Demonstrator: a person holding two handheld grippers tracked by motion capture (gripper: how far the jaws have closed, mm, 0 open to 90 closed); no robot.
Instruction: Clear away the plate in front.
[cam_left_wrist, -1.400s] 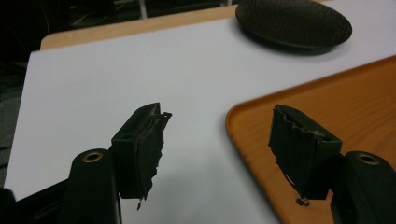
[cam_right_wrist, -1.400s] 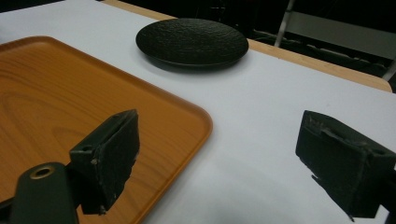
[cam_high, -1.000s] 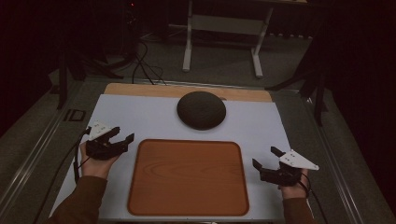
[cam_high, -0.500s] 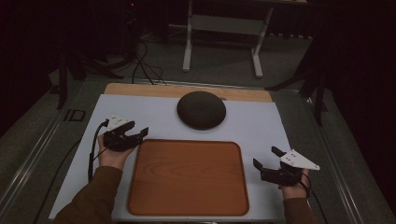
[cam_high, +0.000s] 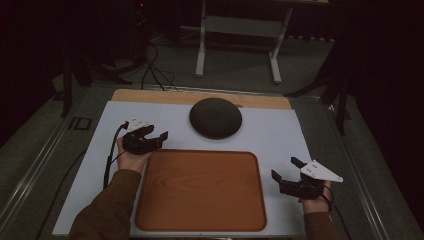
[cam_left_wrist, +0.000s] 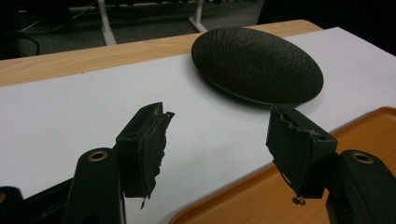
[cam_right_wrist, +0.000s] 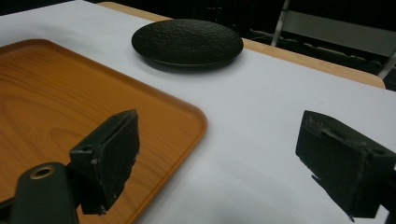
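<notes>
Left gripper (cam_high: 156, 136), jaws apart and empty, has advanced nearer the dark plate (cam_high: 216, 117); right gripper (cam_high: 289, 169), likewise agape, stays beside the tray (cam_high: 200, 220).

The left gripper (cam_high: 156, 137) sits at nine o'clock, jaws spread wide and aimed toward two o'clock, forearm stretched forward; the right gripper (cam_high: 285, 170) rests at four o'clock, jaws apart, pointing toward ten
</notes>
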